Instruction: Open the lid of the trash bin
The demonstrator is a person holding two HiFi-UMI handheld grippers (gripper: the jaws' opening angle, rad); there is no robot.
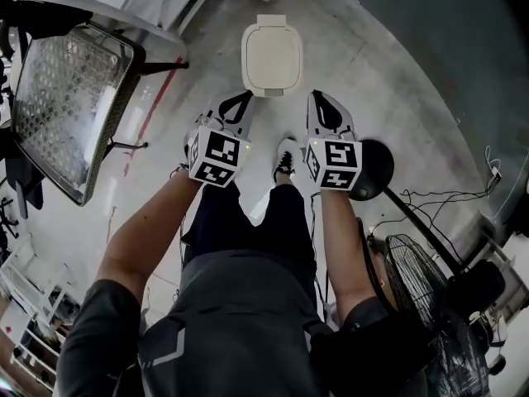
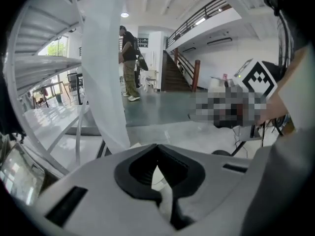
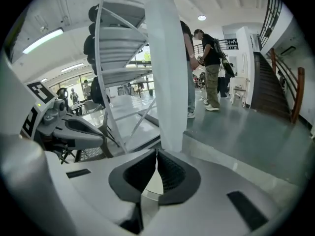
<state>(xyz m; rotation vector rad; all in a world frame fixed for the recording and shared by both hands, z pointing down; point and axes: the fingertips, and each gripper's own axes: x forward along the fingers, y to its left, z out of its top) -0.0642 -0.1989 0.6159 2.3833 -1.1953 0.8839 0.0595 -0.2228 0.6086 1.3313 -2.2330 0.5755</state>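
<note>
The trash bin (image 1: 271, 56) stands on the concrete floor ahead of the person's feet, its cream-white rounded lid lying flat and shut. My left gripper (image 1: 240, 99) hovers just short of the bin's near left corner, jaws closed tip to tip on nothing. My right gripper (image 1: 319, 98) hangs level with it off the bin's near right corner, also shut and empty. In the left gripper view the left gripper (image 2: 157, 146) shows its dark pads meeting at the tip. The right gripper (image 3: 156, 152) looks the same in its own view. Neither touches the bin.
A wire-mesh rack (image 1: 70, 106) stands at the left. A black round fan base (image 1: 374, 168) and a floor fan (image 1: 417, 275) with cables sit at the right. A white pillar (image 3: 167, 58) rises beyond the bin. A shoe (image 1: 286, 157) shows between the grippers. People stand far off (image 2: 129, 63).
</note>
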